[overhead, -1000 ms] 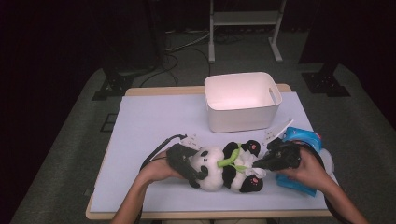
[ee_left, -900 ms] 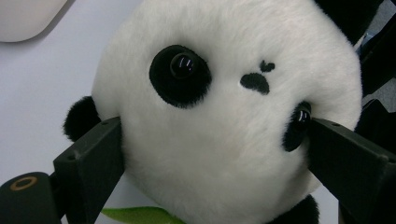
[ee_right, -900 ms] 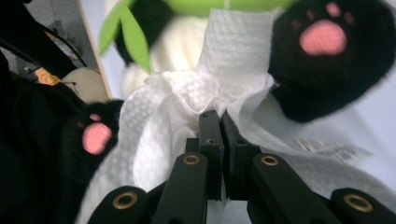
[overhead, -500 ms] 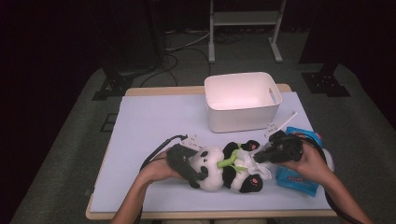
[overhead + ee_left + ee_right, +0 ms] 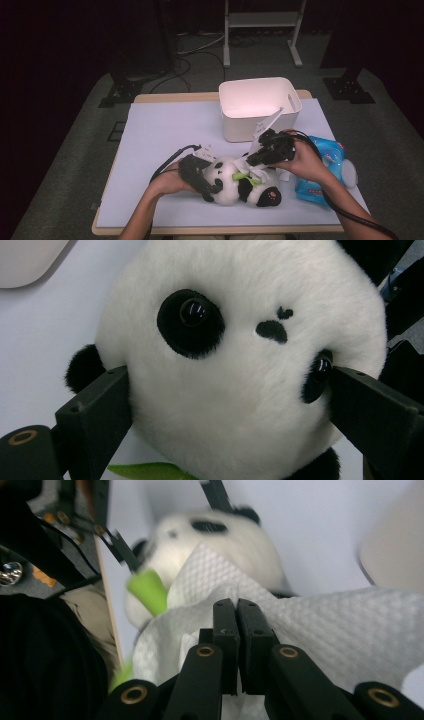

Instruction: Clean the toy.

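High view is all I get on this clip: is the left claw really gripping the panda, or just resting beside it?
Observer: Gripping. The left claw clamps the panda, with one jaw pressed into each side of its head.
Operator: And the right claw?
Observer: The right claw is shut on a white embossed tissue.
Operator: Where does that tissue lie?
Observer: It drapes over the panda's body, beside a green leaf.
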Tool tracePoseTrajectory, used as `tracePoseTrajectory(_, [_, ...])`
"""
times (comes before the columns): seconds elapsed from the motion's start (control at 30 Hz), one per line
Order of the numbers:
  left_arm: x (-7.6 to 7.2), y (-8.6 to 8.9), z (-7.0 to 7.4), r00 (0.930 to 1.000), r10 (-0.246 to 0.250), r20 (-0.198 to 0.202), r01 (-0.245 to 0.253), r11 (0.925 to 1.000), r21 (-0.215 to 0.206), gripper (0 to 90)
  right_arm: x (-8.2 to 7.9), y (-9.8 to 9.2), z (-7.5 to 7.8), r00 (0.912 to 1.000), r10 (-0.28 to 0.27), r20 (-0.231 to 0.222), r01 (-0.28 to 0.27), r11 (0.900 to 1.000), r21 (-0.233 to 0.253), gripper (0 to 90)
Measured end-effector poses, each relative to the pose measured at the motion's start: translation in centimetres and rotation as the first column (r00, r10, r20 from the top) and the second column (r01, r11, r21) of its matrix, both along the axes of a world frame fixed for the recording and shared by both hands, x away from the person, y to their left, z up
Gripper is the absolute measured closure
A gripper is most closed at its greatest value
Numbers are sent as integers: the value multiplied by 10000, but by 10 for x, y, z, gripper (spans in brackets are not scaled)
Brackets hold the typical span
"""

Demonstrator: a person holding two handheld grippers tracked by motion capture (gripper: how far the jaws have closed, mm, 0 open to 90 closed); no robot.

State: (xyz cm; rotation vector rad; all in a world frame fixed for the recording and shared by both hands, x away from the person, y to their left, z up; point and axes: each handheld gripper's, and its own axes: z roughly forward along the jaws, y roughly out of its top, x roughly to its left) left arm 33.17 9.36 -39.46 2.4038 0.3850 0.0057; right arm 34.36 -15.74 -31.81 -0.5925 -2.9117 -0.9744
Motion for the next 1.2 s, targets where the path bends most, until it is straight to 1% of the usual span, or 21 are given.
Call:
tracePoseTrajectory(0.1, [0,0,0,10000,-4,15,4,10000,6,68,0,15,2,9994,333,-7,-333,9994,136,869])
tracePoseTrajectory(0.17, [0,0,0,10000,-1,15,1,10000,20,68,1,22,1,9989,465,-106,-463,9987,213,868])
tracePoseTrajectory(0.23, [-1,0,0,10000,-9,25,9,10000,11,67,1,26,-3,9986,525,-43,-525,9986,-3,858])
tracePoseTrajectory(0.27, [0,0,0,10000,-4,17,4,10000,-2,67,1,26,-3,9988,496,-38,-496,9988,-16,843])
tracePoseTrajectory(0.33, [0,0,0,10000,13,-1,-13,10000,-36,67,1,22,-4,9994,321,160,-319,9994,-151,798])
tracePoseTrajectory(0.4, [0,0,0,10000,18,-10,-18,10000,-35,67,1,17,-4,9992,156,380,-148,9996,-222,730])
tracePoseTrajectory(0.53, [0,0,0,10000,0,16,0,10000,20,67,0,8,-7,9978,-210,624,256,9970,-736,636])
tracePoseTrajectory(0.63, [-1,0,0,10000,37,17,-37,10000,7,67,1,0,-10,9979,-403,513,438,9968,-676,568])
tracePoseTrajectory(0.67, [-1,0,0,10000,31,23,-31,10000,4,67,0,-3,-11,9977,-509,446,542,9956,-768,541])
tracePoseTrajectory(0.7, [-1,0,0,10000,52,18,-52,10000,-23,67,0,-4,-12,9974,-527,490,566,9950,-821,529])
tracePoseTrajectory(0.77, [-1,-1,0,10000,-13,66,13,10000,2,67,-2,-8,-16,9983,-524,245,544,9945,-895,499])
tracePoseTrajectory(0.83, [-1,-2,0,10000,21,43,-21,10000,14,66,-3,-12,-19,9978,-645,161,655,9954,-693,498])
tracePoseTrajectory(0.9, [-1,-2,0,10000,-4,74,3,10000,91,66,-4,-11,-20,9977,-634,235,648,9958,-641,509])
tracePoseTrajectory(0.97, [-1,-2,0,10000,15,54,-15,10000,98,65,-5,-8,-22,9972,-681,299,699,9954,-652,544])
tracePoseTrajectory(1.0, [-1,-2,0,10000,22,41,-23,9999,133,66,-6,-6,-23,9966,-752,337,775,9943,-727,571])
tracePoseTrajectory(1.03, [-1,-2,0,10000,24,18,-25,9999,140,66,-8,-4,-23,9961,-768,429,802,9933,-834,652])
tracePoseTrajectory(1.07, [-1,-2,0,10000,14,31,-15,9999,132,65,-10,-3,-23,9970,-636,432,672,9939,-872,690])
tracePoseTrajectory(1.1, [-1,-2,0,10000,19,33,-20,9999,134,65,-13,0,-23,9966,-557,613,618,9928,-1025,744])
tracePoseTrajectory(1.13, [-1,-2,0,10000,17,37,-17,9999,121,65,-15,1,-21,9969,-475,630,543,9924,-1107,798])
tracePoseTrajectory(1.17, [-1,-2,0,10000,-7,48,7,9999,131,65,-16,2,-20,9967,-351,735,434,9924,-1147,817])
tracePoseTrajectory(1.2, [-2,-2,0,10000,16,49,-17,9999,132,65,-16,3,-18,9969,-349,711,428,9926,-1138,825])
